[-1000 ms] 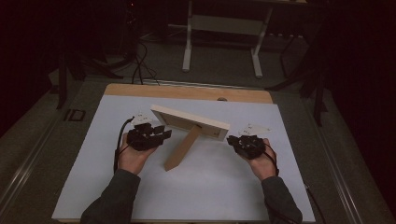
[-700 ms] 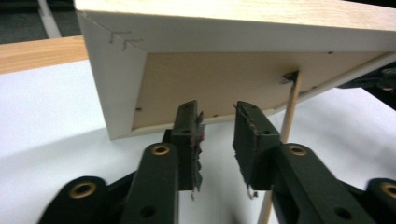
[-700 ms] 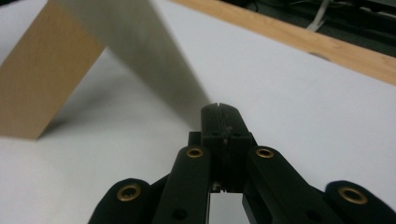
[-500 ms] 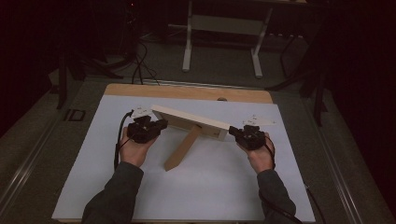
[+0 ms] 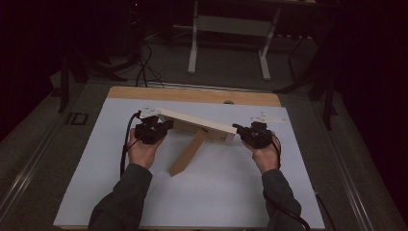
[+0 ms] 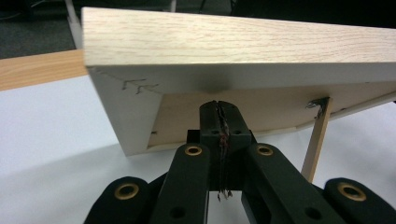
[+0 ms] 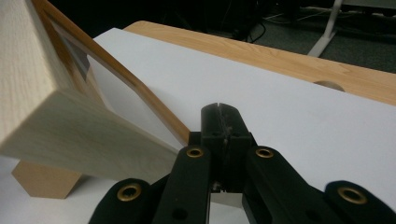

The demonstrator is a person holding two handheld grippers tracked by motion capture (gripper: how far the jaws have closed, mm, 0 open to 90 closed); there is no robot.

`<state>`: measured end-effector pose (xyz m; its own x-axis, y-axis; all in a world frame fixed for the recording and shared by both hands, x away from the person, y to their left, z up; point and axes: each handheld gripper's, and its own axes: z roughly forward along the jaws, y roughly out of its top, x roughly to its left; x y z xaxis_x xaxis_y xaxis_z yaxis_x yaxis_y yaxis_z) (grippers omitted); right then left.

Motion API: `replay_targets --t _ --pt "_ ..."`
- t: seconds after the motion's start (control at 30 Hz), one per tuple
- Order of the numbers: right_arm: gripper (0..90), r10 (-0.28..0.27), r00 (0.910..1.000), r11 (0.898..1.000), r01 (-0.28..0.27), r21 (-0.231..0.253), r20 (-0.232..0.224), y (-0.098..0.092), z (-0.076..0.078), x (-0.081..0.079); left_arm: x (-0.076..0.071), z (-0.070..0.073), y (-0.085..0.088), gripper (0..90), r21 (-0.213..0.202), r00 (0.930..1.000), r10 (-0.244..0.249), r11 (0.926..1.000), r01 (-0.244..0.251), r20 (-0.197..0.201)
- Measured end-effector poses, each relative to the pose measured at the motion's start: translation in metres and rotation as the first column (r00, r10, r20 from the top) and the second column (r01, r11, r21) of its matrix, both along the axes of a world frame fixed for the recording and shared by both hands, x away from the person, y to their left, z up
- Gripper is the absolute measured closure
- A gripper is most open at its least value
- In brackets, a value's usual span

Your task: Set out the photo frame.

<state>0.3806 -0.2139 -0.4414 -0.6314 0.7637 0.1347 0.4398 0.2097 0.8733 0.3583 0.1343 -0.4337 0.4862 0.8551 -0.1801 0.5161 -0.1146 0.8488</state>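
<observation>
A light wooden picture frame (image 5: pixel 197 124) leans over the white sheet, propped on its wooden stand leg (image 5: pixel 188 153). My left gripper (image 5: pixel 167 126) is at the frame's left end; its jaws have just closed and are shut with nothing between them. In the left gripper view the shut tips (image 6: pixel 218 109) sit under the frame's overhanging edge (image 6: pixel 233 46), close to its back, with the leg (image 6: pixel 317 140) to the right. My right gripper (image 5: pixel 236 128) is shut beside the frame's right end. In the right gripper view its tips (image 7: pixel 219 112) lie just past the frame's corner (image 7: pixel 37 93).
A white sheet (image 5: pixel 216 192) covers most of the wooden table (image 5: pixel 144 93), which has a round hole (image 5: pixel 228 102) near its back edge. Behind the table stand white desk legs (image 5: pixel 192 43), and dark cables (image 5: pixel 144 67) lie on the floor.
The frame has tipped from nearly upright to a flatter lean. Both hands have shifted slightly away from the person. The left jaws have closed.
</observation>
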Motion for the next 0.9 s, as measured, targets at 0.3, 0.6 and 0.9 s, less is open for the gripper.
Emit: replay_targets --t 0.3,0.6,0.9 --pt "89.9 0.038 0.9992 0.999 -0.038 0.012 -0.014 0.003 0.004 0.002 0.002 0.0 -0.002 90.0 0.003 1.0 0.008 1.0 -0.008 -0.005" --pt "89.9 0.057 0.9982 0.998 -0.057 0.008 -0.019 0.004 0.005 0.001 0.004 0.0 -0.007 90.0 0.011 0.9999 0.006 0.9999 -0.006 -0.01" --pt "89.9 0.075 0.9971 0.997 -0.075 0.005 -0.015 0.005 0.006 -0.001 0.003 0.001 -0.02 90.0 0.02 0.9998 -0.019 0.9996 0.019 -0.009"
